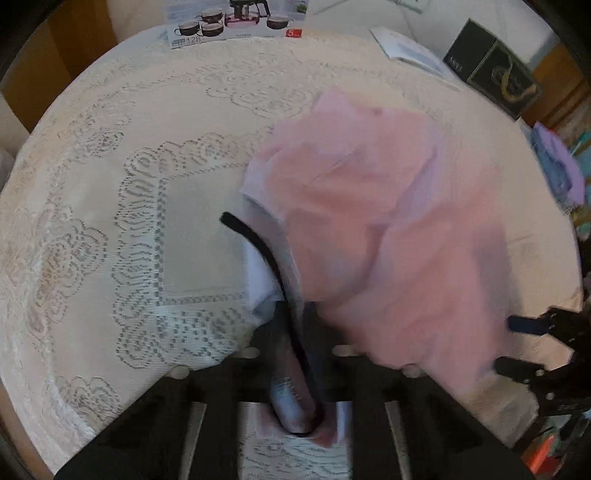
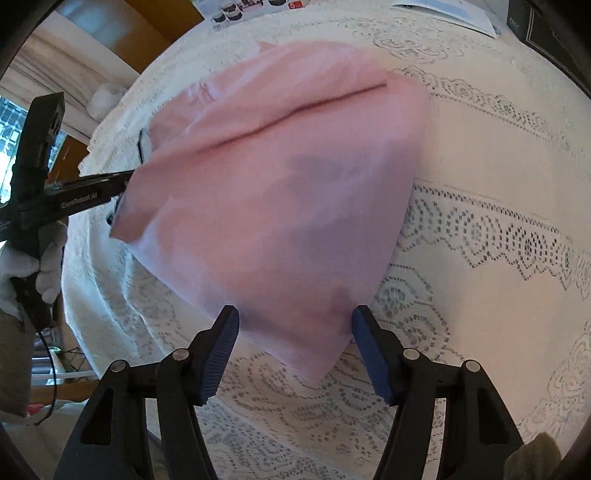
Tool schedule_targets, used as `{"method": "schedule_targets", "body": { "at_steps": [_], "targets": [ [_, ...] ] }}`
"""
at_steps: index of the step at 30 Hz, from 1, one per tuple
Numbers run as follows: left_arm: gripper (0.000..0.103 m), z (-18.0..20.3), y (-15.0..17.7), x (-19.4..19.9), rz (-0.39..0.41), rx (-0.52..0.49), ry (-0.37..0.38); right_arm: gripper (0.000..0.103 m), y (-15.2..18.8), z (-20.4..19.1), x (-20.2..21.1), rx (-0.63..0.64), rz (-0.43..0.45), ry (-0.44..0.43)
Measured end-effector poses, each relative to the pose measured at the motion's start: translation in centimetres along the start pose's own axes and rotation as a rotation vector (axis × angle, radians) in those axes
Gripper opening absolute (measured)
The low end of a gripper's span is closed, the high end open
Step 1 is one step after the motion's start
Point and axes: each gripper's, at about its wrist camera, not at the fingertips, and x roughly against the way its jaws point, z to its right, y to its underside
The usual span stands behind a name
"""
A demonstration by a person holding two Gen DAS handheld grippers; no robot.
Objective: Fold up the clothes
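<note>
A pink garment [image 1: 373, 229] with black trim [image 1: 258, 243] lies partly lifted on the lace-covered table; it also shows in the right wrist view [image 2: 280, 192]. My left gripper [image 1: 295, 369] is shut on the garment's edge and holds it raised; in the right wrist view it [image 2: 125, 181] meets the cloth's left corner. My right gripper [image 2: 295, 354] is open and empty, its blue pads [image 2: 218, 354] straddling the garment's near corner without pinching it. It shows at the right edge of the left wrist view [image 1: 517, 343].
The lace tablecloth [image 1: 129, 221] covers a round table. A teapot leaflet [image 1: 236, 18], a booklet [image 1: 410, 51] and a dark box [image 1: 495, 70] lie along the far edge. Purple cloth [image 1: 561, 166] sits at the right.
</note>
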Motion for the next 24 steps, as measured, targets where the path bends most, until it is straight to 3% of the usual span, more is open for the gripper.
{"method": "schedule_targets", "body": {
  "at_steps": [4,7,9,12,15,18,20,22,24],
  "targets": [
    [0.005,-4.2,-0.7,2.3,0.064,0.087,-0.103,0.067,0.1,0.2,-0.3,0.001,-0.016,0.011],
    [0.005,-6.3,-1.2,2.8,0.066,0.107,-0.182,0.072,0.2,0.1,-0.2,0.021,-0.010,0.010],
    [0.007,-6.4,-1.1,3.4,0.066,0.123,-0.119,0.073,0.3,0.0,-0.3,0.035,-0.020,0.024],
    [0.025,-4.8,-0.2,4.4,0.082,0.118,-0.016,0.071,0.2,0.1,0.5,-0.010,-0.002,-0.002],
    [0.029,-2.5,0.9,5.0,0.092,0.086,0.086,0.058,0.3,0.1,2.3,-0.021,0.069,-0.028],
    [0.029,-0.5,1.6,2.6,0.033,0.009,0.046,0.055,0.0,-0.1,2.1,0.002,0.074,-0.057],
    [0.029,-0.6,2.0,0.3,-0.036,0.004,-0.001,0.055,0.0,0.4,0.6,-0.016,0.035,-0.059],
    [0.033,-1.3,2.2,-0.1,-0.055,0.023,-0.012,0.046,-0.3,0.3,-0.4,-0.044,0.012,-0.042],
    [0.034,-2.1,1.9,0.1,-0.060,0.052,-0.009,0.046,-0.6,1.4,0.6,-0.073,0.001,-0.013]
  ]
}}
